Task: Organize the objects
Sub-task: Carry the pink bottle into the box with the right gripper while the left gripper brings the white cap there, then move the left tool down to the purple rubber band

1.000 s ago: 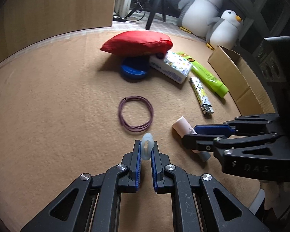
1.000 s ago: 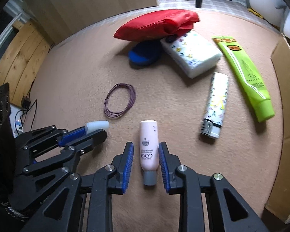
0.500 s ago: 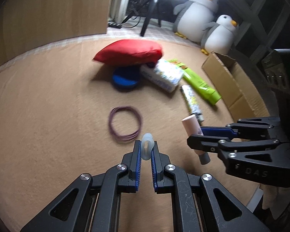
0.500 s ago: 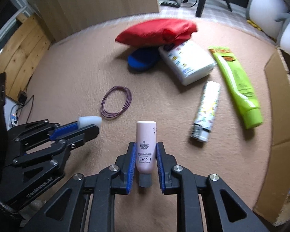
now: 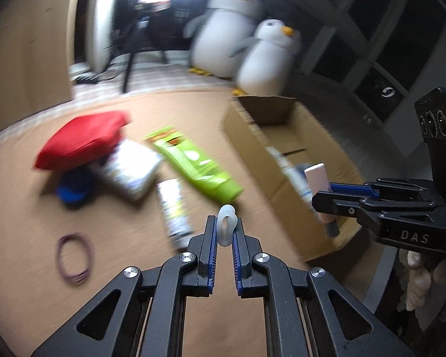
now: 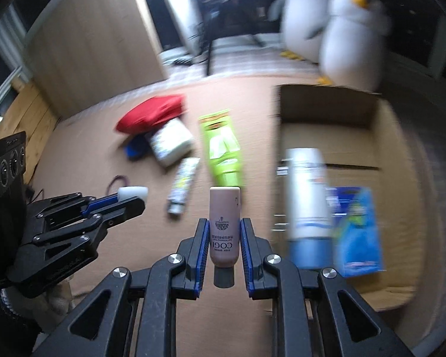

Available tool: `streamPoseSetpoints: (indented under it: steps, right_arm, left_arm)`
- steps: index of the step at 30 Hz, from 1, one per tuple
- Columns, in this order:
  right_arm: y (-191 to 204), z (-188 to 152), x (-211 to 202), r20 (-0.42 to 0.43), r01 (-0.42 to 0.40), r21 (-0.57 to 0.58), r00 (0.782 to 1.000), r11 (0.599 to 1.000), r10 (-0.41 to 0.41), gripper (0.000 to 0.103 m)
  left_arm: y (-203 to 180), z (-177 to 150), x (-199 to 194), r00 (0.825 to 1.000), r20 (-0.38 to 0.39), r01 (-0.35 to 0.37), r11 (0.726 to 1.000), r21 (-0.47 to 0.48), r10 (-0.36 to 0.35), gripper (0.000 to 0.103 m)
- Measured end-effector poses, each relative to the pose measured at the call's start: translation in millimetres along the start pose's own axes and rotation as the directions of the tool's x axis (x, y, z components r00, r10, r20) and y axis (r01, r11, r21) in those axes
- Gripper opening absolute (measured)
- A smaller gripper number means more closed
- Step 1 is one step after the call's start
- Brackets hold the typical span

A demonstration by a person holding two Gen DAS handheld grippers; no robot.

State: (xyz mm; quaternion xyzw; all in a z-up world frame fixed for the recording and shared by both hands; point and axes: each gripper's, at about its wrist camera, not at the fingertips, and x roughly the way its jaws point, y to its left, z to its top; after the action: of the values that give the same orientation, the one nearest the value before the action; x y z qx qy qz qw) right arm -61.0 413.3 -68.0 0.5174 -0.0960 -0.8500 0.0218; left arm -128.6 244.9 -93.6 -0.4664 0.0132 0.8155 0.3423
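The pink tube (image 6: pixel 224 226) sits pinched in my right claw (image 6: pixel 224 232), long axis running straight along the fingers, grey cap toward my wrist and flat end pointing away. The cardboard box (image 6: pixel 395 136) it seems bound for lies just to the right of it in the right wrist frame, open side up, already holding a white and blue bottle (image 6: pixel 307 205) and a blue packet (image 6: pixel 356 232). My left claw (image 5: pixel 224 233) is narrow too, squeezing a small pale translucent piece (image 5: pixel 226 227); in its frame the box is right of centre, with the right claw and its tube in front of the near wall, so my right hand is nearer the opening. Left on the tan carpet (image 5: pixel 20 196) are the green tube (image 5: pixel 193 163), patterned tube (image 5: pixel 175 211), red pouch (image 5: pixel 80 139) and purple loop (image 5: pixel 73 260). Motion blur smears everything; what the pale piece is, I cannot tell.
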Motion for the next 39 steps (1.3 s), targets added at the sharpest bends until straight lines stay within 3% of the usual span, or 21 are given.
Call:
streamPoseSetpoints:
  steps: [11, 13, 15, 17, 19, 21, 29, 39]
  right_arm:
    - [-84.7, -5.1, -17.9, 0.018, 0.053, 0.107, 0.998, 0.993, -0.055, 0.019]
    - [-92.6, -5.4, -19.7, 0.022, 0.053, 0.116, 0.998, 0.992, -0.056, 0.019]
    - [-98.7, -5.0, -21.1, 0.028, 0.057, 0.124, 0.998, 0.991, -0.061, 0.024]
    - [-104.1, -5.6, -23.7, 0.042, 0.061, 0.136, 0.997, 0.989, -0.067, 0.046]
    - [-107.5, -6.7, -26.2, 0.054, 0.059, 0.145, 0.996, 0.988, -0.068, 0.05]
    - [-108.8, -7.4, -27.0, 0.055, 0.055, 0.15, 0.996, 0.987, -0.063, 0.05]
    - [-95.7, -7.2, -26.9, 0.061, 0.023, 0.154, 0.998, 0.988, -0.033, 0.051]
    - [-41.3, -5.8, -19.0, 0.07, -0.018, 0.086, 0.997, 0.996, 0.012, 0.054]
  left_arm:
    - [-98.3, 33.0, 52.6, 0.996, -0.025, 0.089, 0.991, 0.104, -0.087, 0.01]
    - [-107.3, 33.4, 57.2, 0.995, -0.03, 0.101, 0.988, 0.117, -0.098, 0.018]
    - [-113.2, 34.0, 59.9, 0.994, -0.031, 0.104, 0.987, 0.125, -0.101, 0.024]
    - [-115.9, 33.7, 60.2, 0.995, -0.028, 0.103, 0.986, 0.133, -0.1, 0.029]
    - [-115.7, 32.9, 59.4, 0.997, -0.022, 0.082, 0.987, 0.136, -0.08, 0.038]
    - [-110.8, 32.0, 56.2, 0.997, -0.019, 0.079, 0.989, 0.126, -0.078, 0.041]
    - [-79.4, 23.5, 38.2, 0.999, -0.008, 0.036, 0.996, 0.079, -0.036, 0.041]
    - [-11.5, -13.8, -1.4, 0.999, -0.018, -0.046, 0.999, -0.019, 0.046, 0.041]
